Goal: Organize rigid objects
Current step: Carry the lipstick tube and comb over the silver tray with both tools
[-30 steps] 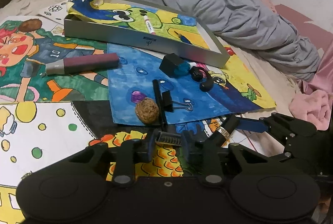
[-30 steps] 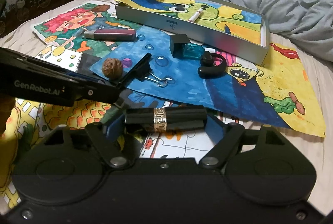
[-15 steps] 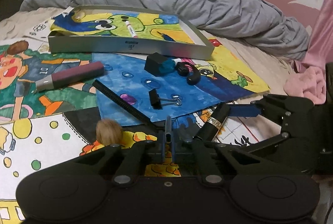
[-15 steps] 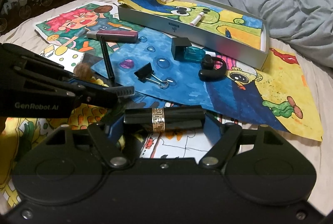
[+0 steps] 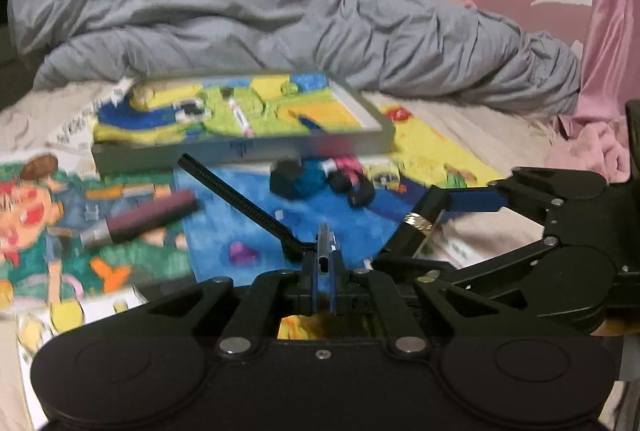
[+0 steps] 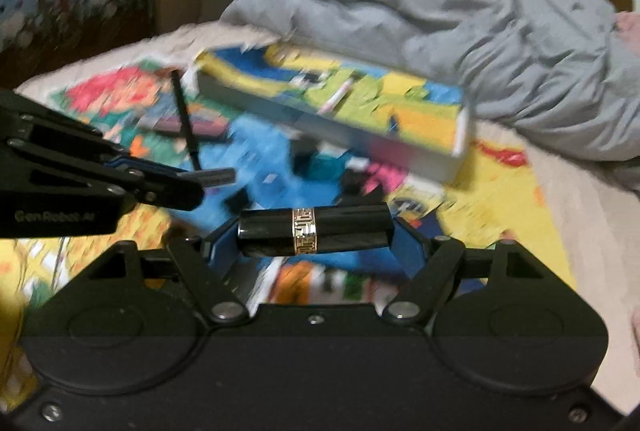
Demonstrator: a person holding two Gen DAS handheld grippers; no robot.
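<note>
My left gripper (image 5: 324,251) is shut on a long black ridged stick (image 5: 236,201) with a grey end; it is lifted and points up-left toward the tray. It also shows in the right wrist view (image 6: 185,119). My right gripper (image 6: 314,231) is shut on a black lipstick tube (image 6: 314,229) with a gold band, held crosswise above the drawings; the tube shows in the left wrist view (image 5: 416,227). A shallow silver tray (image 5: 240,147) lined with a green-and-yellow drawing holds a white marker (image 5: 239,117). Both views are blurred.
On the blue drawing (image 5: 340,215) lie a black-capped teal bottle (image 5: 298,181) and a black earpiece (image 5: 358,191). A maroon tube (image 5: 146,219) lies at the left. A grey duvet (image 5: 280,11) is bunched behind the tray; pink cloth (image 5: 596,147) lies right.
Both grippers have risen and moved toward the tray with their objects. The black stick is now lifted off the drawings. The walnut and binder clip have dropped out of sight.
</note>
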